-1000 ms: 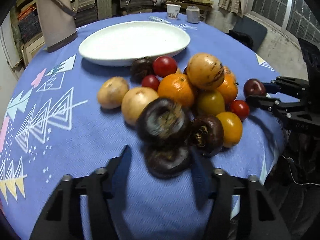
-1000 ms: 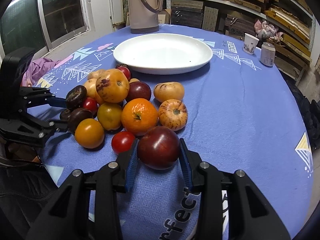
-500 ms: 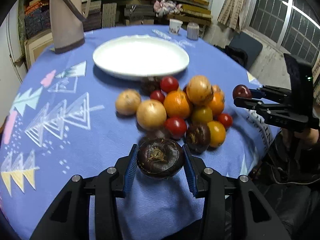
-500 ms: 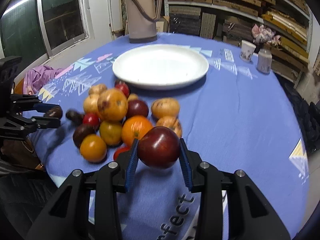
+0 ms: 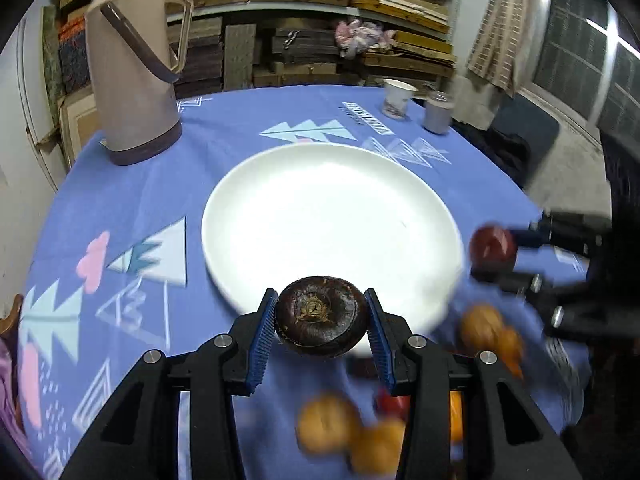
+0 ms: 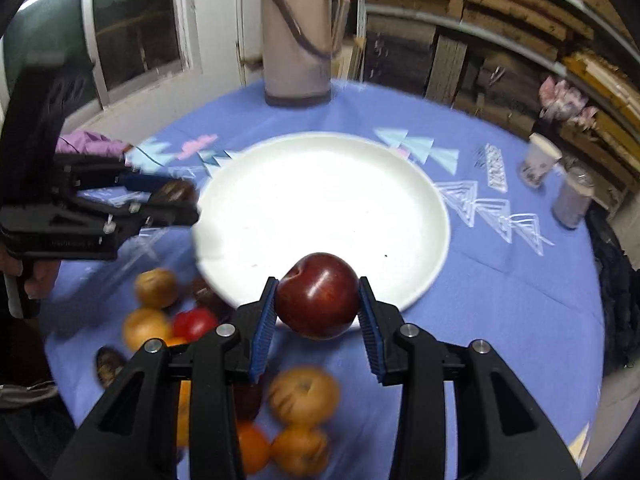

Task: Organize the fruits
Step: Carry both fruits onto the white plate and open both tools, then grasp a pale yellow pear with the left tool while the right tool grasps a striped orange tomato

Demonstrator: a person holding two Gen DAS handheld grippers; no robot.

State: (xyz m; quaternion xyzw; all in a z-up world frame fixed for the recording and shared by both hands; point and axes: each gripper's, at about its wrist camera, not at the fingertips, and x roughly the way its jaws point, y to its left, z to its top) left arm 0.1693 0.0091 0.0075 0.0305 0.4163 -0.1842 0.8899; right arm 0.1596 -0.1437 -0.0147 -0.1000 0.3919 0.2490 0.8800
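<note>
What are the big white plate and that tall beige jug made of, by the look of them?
The white plate looks like glazed ceramic: smooth, glossy, bright glare, though melamine is possible. The beige jug, apparently a thermos, looks like matte plastic, with a moulded handle and darker base band.

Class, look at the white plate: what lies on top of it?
The white plate looks bare across the part that shows. Its near rim is covered by the red plum in the right gripper.

Glossy white plate [image 5: 248, 200], matt cloth tablecover [image 5: 120, 200] (woven), smooth shiny plum [image 6: 318, 296], plastic-looking thermos [image 5: 132, 76].
</note>
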